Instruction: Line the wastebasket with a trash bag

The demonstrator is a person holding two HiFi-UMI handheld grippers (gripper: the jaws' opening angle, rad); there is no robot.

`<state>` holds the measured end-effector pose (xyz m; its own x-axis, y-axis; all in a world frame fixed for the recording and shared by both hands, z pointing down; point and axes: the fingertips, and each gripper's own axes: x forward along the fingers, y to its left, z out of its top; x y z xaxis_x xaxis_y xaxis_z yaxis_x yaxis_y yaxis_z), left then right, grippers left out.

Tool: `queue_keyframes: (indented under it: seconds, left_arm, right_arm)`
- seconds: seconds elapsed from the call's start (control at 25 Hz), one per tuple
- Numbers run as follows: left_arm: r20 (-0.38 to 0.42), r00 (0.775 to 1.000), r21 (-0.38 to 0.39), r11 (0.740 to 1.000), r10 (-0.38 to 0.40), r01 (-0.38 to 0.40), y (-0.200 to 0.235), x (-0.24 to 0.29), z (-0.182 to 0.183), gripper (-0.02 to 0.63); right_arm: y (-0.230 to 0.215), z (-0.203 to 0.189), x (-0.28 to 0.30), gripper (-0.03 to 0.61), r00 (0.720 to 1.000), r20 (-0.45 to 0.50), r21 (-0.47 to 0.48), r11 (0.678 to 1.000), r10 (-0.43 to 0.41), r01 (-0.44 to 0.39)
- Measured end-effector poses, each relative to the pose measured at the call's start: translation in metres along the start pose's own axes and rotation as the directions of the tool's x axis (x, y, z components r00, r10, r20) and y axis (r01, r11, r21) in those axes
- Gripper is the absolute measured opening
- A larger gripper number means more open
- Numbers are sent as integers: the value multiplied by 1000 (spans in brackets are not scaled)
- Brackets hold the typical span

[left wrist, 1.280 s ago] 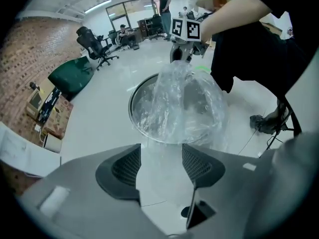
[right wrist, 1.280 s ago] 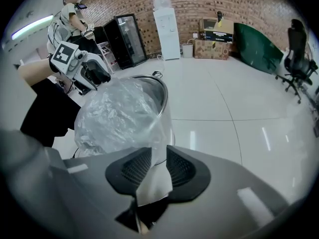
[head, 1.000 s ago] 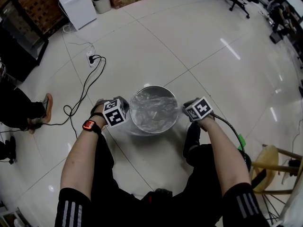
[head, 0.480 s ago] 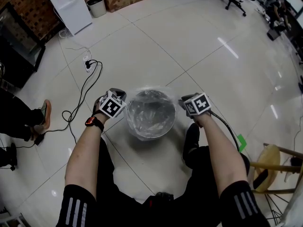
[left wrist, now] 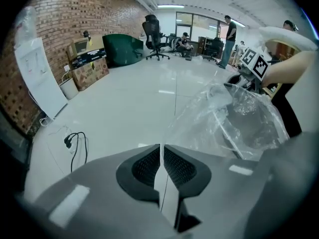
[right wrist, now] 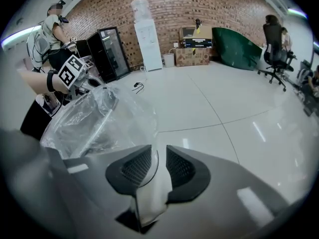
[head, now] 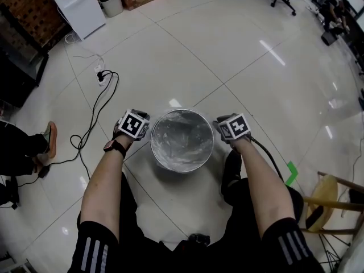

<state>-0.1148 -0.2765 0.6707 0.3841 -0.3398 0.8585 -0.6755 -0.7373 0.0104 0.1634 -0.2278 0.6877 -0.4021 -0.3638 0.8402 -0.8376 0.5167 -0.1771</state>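
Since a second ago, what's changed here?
The left gripper and right gripper went down beside the wastebasket, drawing the billowing edge of the trash bag snug over its rim. The left gripper's jaws have just been opening, film still between them. The wastebasket stayed put; the right gripper's hold is unchanged.

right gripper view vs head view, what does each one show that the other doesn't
Only the right gripper view: the right claw shut on a bunched fold of the trash bag. Only the head view: the wastebasket with its whole round rim, the wooden stool, the green floor mark. Both: the trash bag, the white water dispenser, the black floor cable.
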Motion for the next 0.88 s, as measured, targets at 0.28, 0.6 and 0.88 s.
queue_keyframes:
  seconds: [0.28, 0.6, 0.88]
  left_arm:
    - [-145, 985, 53, 993, -92, 101, -25, 20, -43, 46]
    - [-133, 984, 20, 993, -115, 118, -26, 8, -48, 132]
    - [-51, 996, -32, 997, -76, 75, -11, -29, -43, 147]
  right_arm:
    - [6, -31, 15, 103, 994, -102, -5, 1000, 27, -28]
    - [-1, -23, 1, 123, 1000, -31, 8, 1000, -3, 3]
    - [1, -15, -23, 232, 997, 72, 9, 1000, 22, -23]
